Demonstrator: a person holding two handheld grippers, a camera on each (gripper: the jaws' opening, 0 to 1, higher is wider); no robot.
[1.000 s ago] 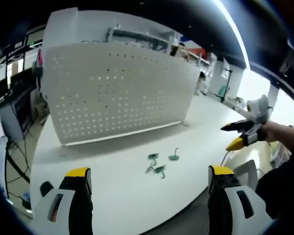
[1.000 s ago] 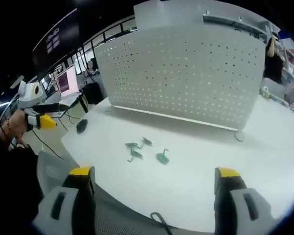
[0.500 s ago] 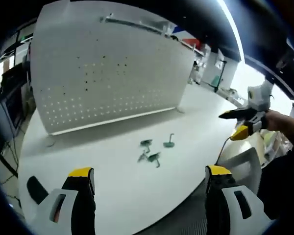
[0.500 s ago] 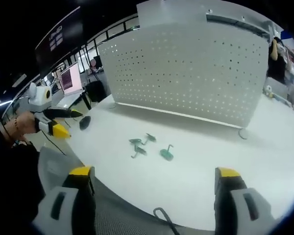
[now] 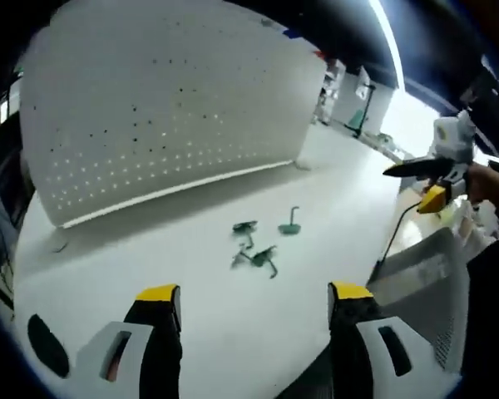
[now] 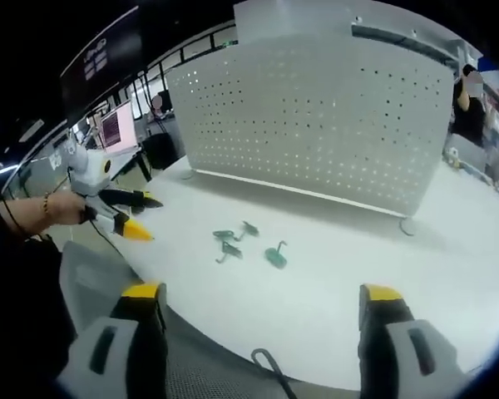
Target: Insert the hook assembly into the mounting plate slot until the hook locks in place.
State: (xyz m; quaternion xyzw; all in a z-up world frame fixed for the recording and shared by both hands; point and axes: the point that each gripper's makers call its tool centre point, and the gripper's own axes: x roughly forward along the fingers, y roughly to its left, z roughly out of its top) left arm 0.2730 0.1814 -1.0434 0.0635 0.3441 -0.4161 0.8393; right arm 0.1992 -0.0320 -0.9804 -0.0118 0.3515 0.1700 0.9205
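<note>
- Both grippers are open and hold nothing. In the left gripper view, the left gripper [image 5: 254, 303] has its two yellow-tipped jaws wide apart, up in the air over the near edge of the white table [image 5: 191, 316].
- In the right gripper view, the right gripper [image 6: 261, 299] has its jaws wide apart too, also over the table's near edge.
- Far off to the right in the left gripper view, the right gripper shows again, held in a hand [image 5: 485, 181], with its jaws apart.
- In the right gripper view, the left gripper shows on the left, held in a hand [image 6: 65, 207], with its jaws apart.
- Small green hooks [image 5: 258, 245] lie in a loose bunch in the middle of the table. One hook [image 5: 291, 223] sits a little apart from the others.
- No gripper touches the hooks.
- Behind the hooks stands a big white board full of small holes [image 5: 166, 125]. It stands upright on the table, well apart from the hooks.
- A grey mesh thing [image 5: 428, 278] sits past the table edge.
</note>
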